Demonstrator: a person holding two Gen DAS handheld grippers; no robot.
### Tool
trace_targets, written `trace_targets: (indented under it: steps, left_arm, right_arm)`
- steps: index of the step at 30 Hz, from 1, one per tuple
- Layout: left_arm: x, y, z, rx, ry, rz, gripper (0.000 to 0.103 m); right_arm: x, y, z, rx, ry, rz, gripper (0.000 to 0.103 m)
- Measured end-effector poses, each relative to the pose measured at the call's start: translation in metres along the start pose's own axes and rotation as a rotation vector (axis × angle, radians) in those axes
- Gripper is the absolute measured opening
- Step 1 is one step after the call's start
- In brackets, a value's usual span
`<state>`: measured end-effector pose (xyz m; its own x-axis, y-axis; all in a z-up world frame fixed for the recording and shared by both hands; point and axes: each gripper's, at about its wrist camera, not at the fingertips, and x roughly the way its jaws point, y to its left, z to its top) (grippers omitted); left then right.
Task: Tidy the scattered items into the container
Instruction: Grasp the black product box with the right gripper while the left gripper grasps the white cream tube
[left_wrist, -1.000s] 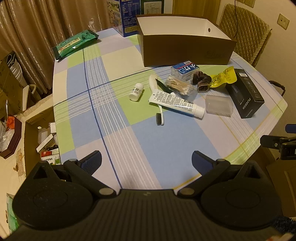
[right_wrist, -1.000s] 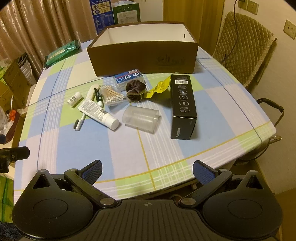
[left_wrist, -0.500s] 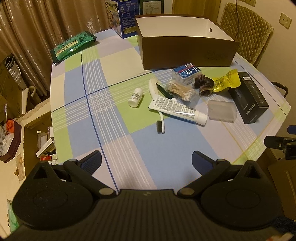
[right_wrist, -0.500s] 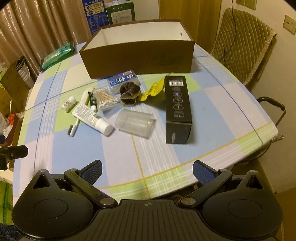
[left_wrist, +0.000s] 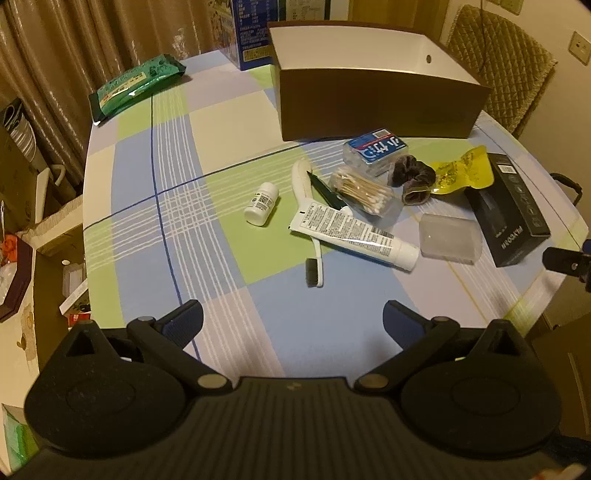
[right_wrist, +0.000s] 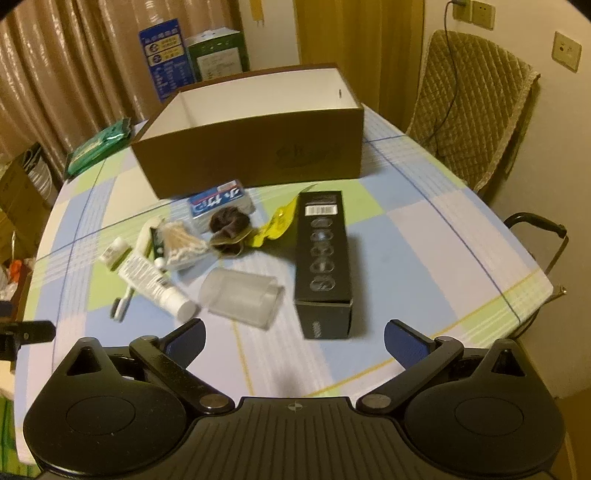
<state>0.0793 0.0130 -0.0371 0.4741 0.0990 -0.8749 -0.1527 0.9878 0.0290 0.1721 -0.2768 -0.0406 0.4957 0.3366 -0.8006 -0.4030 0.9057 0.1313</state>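
Observation:
An open brown cardboard box (left_wrist: 373, 103) (right_wrist: 255, 155) stands at the far side of the table. In front of it lie scattered items: a small white bottle (left_wrist: 261, 204), a white tube (left_wrist: 354, 233), a toothbrush (left_wrist: 314, 258), a pack of cotton swabs (left_wrist: 364, 190), a blue-labelled packet (left_wrist: 375, 149), a brown scrunchie (right_wrist: 227, 230), a yellow sachet (left_wrist: 463, 171), a clear plastic case (right_wrist: 240, 297) and a long black box (right_wrist: 323, 258). My left gripper (left_wrist: 293, 325) is open and empty above the near table. My right gripper (right_wrist: 293, 334) is open, just short of the black box.
A green pack (left_wrist: 135, 86) lies at the table's far left corner. Blue and green cartons (right_wrist: 192, 55) stand behind the box. A padded chair (right_wrist: 469, 114) is at the right, floor clutter (left_wrist: 22, 254) at the left. Open tablecloth (left_wrist: 207, 258) lies before the left gripper.
Both grippers have moved forward toward the items, which now look larger and nearer. The right gripper has closed in on the black box and clear case. Nothing was grasped.

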Motion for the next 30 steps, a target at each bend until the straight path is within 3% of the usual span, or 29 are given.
trace_targets:
  steps: [4,6,19,24,30]
  left_arm:
    - [0.011,-0.003,0.006,-0.021,0.014,0.01,0.102]
    - [0.017,-0.006,0.009,-0.03,0.021,0.011,0.102]
    - [0.056,-0.032,0.032,-0.067,0.063,0.012,0.102]
    - [0.068,-0.041,0.041,-0.078,0.071,0.009,0.101]
    - [0.079,-0.05,0.048,-0.094,0.085,-0.004,0.096]
  right_arm:
    - [0.009,-0.01,0.009,-0.003,-0.01,-0.017,0.1]
    - [0.015,-0.013,0.013,-0.008,-0.009,-0.016,0.093]
    - [0.055,-0.019,0.042,-0.082,0.027,-0.05,0.079]
    - [0.074,-0.014,0.047,-0.131,0.057,-0.032,0.069]
    - [0.091,-0.023,0.053,-0.148,0.091,-0.032,0.06]
